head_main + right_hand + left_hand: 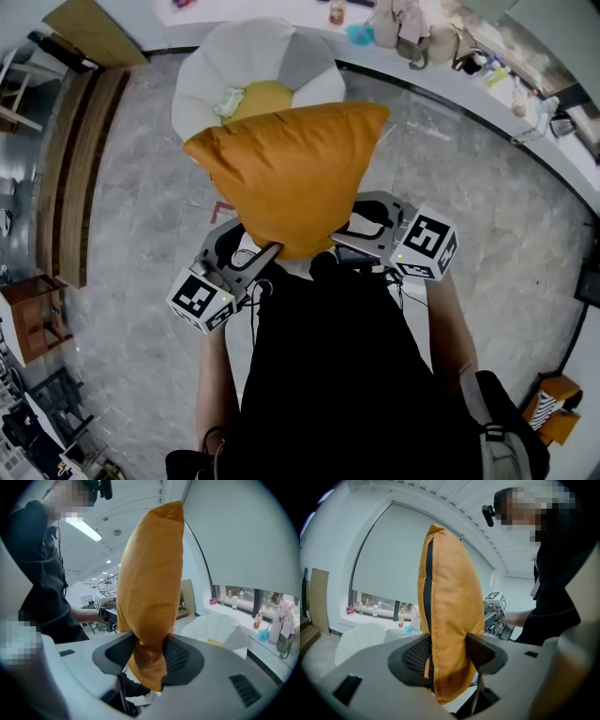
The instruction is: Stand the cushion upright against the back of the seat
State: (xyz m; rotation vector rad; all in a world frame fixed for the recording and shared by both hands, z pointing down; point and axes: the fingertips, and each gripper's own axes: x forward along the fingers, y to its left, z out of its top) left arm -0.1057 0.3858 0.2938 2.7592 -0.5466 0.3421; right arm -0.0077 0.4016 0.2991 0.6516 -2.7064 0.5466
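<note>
As left gripper and right gripper clamp it, the cushion stands above.

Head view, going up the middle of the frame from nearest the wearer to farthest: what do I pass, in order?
In order: person's black top → orange cushion → white seat → white ledge with bottles along the far wall.

Grey stone floor, wooden steps at left, cluttered white ledge beyond
</note>
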